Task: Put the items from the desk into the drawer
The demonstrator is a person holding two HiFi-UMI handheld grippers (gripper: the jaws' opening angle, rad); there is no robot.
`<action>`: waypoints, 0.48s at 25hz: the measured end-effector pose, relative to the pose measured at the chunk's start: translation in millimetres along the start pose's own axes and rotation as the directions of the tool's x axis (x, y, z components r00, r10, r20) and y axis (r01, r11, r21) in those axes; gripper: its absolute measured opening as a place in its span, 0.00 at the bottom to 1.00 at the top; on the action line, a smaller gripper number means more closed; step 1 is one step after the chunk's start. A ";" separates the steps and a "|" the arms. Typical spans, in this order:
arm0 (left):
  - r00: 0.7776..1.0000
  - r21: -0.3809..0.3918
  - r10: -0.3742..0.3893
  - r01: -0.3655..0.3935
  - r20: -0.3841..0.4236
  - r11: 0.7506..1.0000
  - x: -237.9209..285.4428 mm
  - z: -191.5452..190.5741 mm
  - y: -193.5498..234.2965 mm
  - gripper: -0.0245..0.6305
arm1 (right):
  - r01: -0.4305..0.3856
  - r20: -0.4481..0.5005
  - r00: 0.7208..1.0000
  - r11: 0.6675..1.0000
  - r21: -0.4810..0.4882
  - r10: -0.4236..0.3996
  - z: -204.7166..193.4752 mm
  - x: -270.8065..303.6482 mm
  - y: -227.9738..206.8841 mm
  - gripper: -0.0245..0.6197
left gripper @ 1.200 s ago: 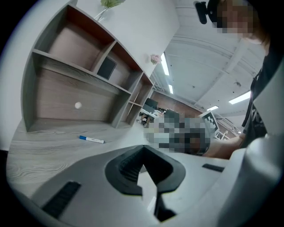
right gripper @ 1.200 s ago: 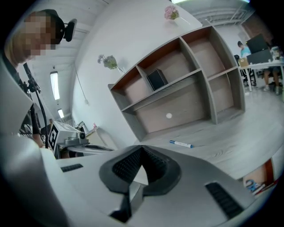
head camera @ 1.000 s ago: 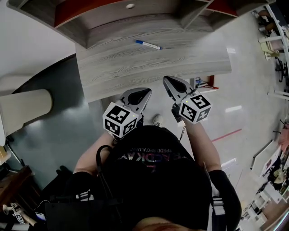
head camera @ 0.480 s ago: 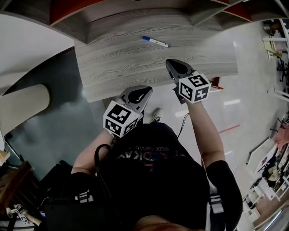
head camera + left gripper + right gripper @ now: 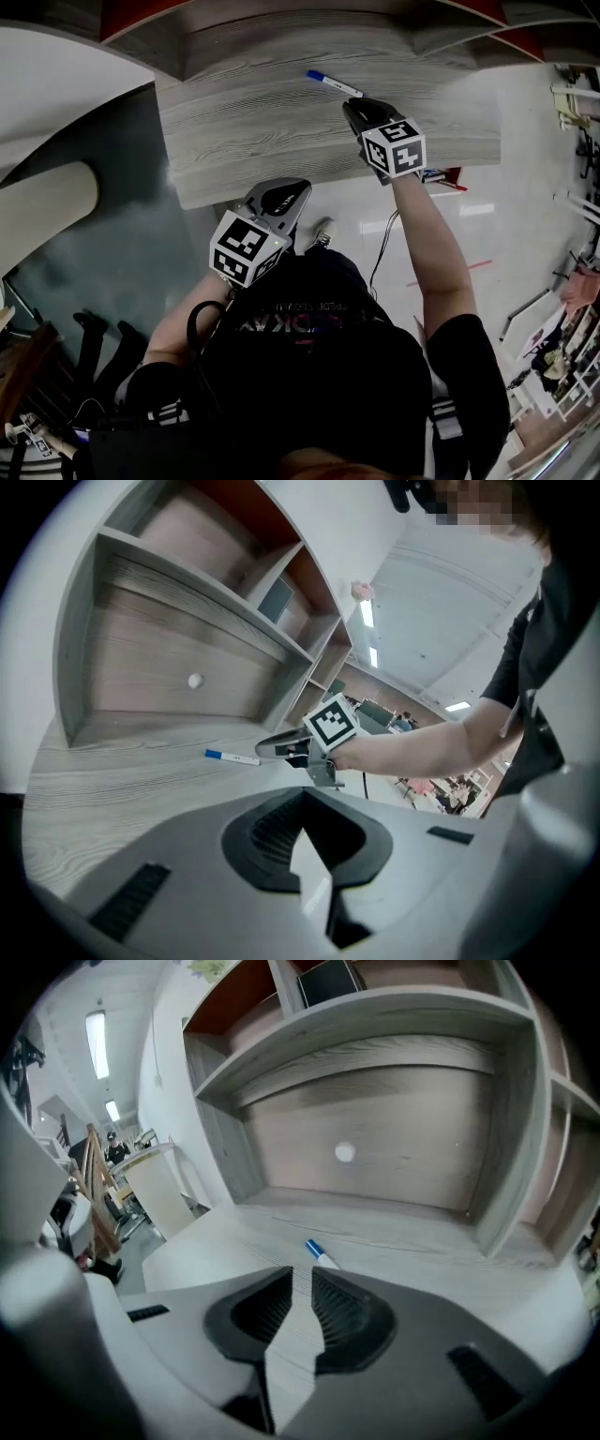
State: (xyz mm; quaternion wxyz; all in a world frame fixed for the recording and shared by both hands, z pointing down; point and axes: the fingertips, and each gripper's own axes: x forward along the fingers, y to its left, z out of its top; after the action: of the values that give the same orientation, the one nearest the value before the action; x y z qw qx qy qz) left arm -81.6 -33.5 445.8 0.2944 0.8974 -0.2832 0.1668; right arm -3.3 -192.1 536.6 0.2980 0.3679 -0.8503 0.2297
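We judge the step is picking up the pen (image 5: pixel 334 85), which lies toward the back of the desk (image 5: pixel 253 131). Our right gripper (image 5: pixel 354 108) hangs over the desk just short of it, jaws slightly apart and empty. The left gripper (image 5: pixel 281 195), clenched on nothing, is at the desk's front edge. Next we should straddle the pen and close.
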 end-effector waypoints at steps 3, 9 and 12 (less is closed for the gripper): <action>1.000 -0.006 0.011 -0.011 -0.006 1.000 -2.1 0.0 4.3 0.05 | 0.010 -0.069 0.998 0.996 -0.084 -0.015 -1.6 16.1 -13.9 0.19; 0.999 -0.025 0.045 -0.045 -0.002 0.999 -8.6 -2.0 15.5 0.05 | -0.036 -0.248 0.968 0.961 -0.275 -0.034 -13.2 47.2 -34.0 0.24; 0.998 -0.039 0.057 -0.057 -0.001 0.998 -11.5 -7.0 19.5 0.05 | -0.075 -0.333 0.942 0.932 -0.354 -0.050 -22.2 61.0 -40.4 0.25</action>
State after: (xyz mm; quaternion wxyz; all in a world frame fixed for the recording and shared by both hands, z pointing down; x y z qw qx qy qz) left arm -103.4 -37.4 454.3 0.3069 0.8831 -0.3119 0.1694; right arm 1.3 -233.5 600.7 0.4998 0.2566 -0.8168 0.1307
